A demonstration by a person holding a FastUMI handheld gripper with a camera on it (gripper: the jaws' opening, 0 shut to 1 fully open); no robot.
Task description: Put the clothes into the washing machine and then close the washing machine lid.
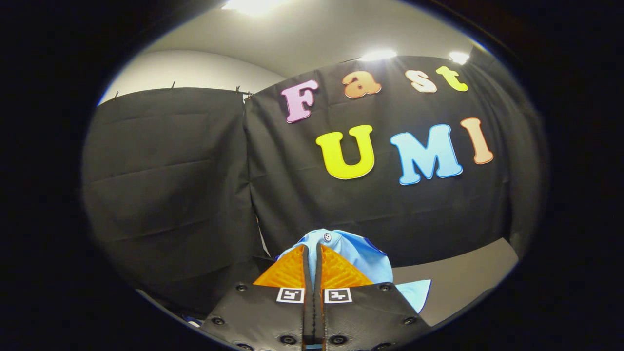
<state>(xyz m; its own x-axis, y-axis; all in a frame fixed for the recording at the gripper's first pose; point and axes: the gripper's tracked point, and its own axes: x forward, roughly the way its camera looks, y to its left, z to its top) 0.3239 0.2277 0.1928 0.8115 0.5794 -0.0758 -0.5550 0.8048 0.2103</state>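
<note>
Black cloth (170,195) hangs as the booth's wall well beyond the tool (312,253), with a pale wall and bright ceiling lights (378,54) above it. A grey counter (463,278) shows beyond and to the right of the fingers. The tool's fingers are nearly together, pinching a light blue garment (356,253), apparently a shirt with a small button, which bunches over and beyond the fingertips.

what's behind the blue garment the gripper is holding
Behind the light blue garment, pinched between the gripper fingers, hangs the black cloth wall, with a pale surface beside it. The cloth covers whatever lies directly behind it.
</note>
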